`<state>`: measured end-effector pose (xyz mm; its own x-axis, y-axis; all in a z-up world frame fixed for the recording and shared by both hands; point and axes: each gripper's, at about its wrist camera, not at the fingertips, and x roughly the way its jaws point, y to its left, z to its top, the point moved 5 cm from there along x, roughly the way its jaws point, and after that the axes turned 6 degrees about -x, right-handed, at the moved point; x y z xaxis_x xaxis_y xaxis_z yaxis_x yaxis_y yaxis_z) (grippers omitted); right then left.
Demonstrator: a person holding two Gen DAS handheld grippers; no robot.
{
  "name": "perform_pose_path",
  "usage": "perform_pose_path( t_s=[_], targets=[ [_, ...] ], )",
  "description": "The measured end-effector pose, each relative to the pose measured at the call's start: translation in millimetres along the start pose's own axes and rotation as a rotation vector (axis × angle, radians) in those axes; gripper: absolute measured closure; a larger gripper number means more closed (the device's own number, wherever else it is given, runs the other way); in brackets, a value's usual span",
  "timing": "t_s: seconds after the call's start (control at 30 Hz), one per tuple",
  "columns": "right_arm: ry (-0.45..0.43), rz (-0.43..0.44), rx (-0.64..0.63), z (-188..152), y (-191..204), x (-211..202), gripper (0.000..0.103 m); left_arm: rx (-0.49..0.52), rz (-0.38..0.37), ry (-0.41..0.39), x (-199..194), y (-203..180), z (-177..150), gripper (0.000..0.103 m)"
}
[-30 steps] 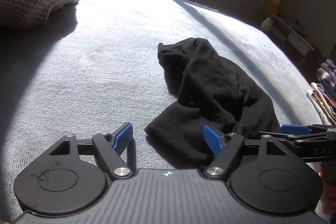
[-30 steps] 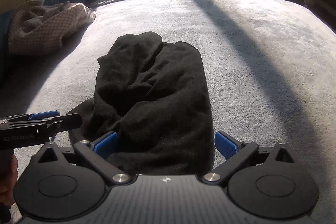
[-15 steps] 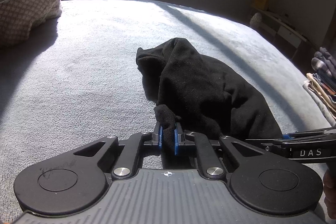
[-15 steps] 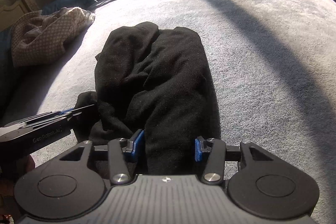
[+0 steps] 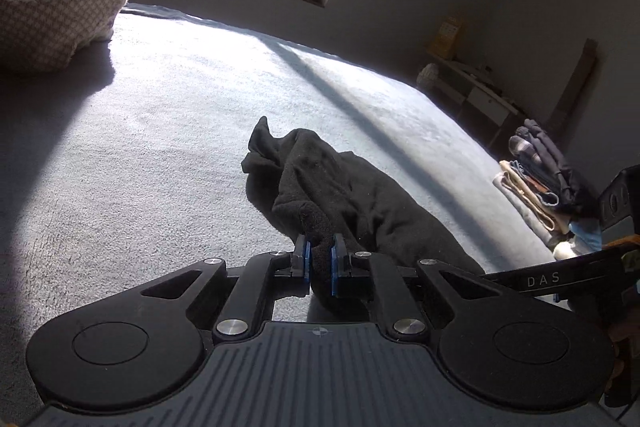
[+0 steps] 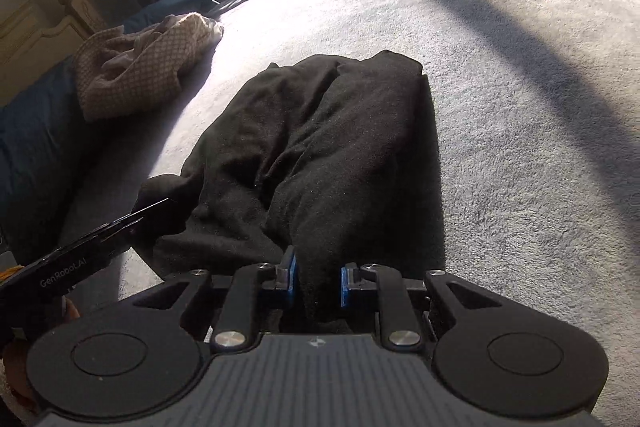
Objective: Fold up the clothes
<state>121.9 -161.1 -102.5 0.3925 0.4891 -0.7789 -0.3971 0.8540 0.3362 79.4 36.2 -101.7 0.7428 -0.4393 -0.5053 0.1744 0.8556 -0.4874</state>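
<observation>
left gripper (image 5: pixel 320 265): black linkage arms, round silver screw heads, thin blue pads (image 5: pixel 306 263), a ribbed grey body with two round black housings at 7 and 5 o'clock. right gripper (image 6: pixel 318 285): the same build; white "das" lettering on its side.

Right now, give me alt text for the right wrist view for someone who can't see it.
The right gripper has a bunched fold of the black garment between its closing jaws. The garment lies crumpled on a pale grey bed. The left gripper grips its near left edge, and a checked cloth lies far left.
</observation>
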Motion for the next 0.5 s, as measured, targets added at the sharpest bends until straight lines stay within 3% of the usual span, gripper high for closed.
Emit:
perform_pose_path(
  t_s=[0.13,0.3,0.37,0.5],
  targets=[
    [0.067,-0.107,-0.026,-12,2,-5,0.070,0.051,-0.085,0.011,-6,-15,-12,0.096],
    [-0.052,-0.211,-0.117,2,14,-37,0.061,0.074,-0.159,0.048,-5,-29,-29,0.096],
    [-0.086,-0.180,-0.173,15,30,-41,0.051,0.088,-0.179,0.055,-2,-36,-33,0.096],
    [-0.092,-0.092,-0.268,39,66,-29,0.042,0.138,-0.211,0.065,6,-48,-36,0.096]
  ],
)
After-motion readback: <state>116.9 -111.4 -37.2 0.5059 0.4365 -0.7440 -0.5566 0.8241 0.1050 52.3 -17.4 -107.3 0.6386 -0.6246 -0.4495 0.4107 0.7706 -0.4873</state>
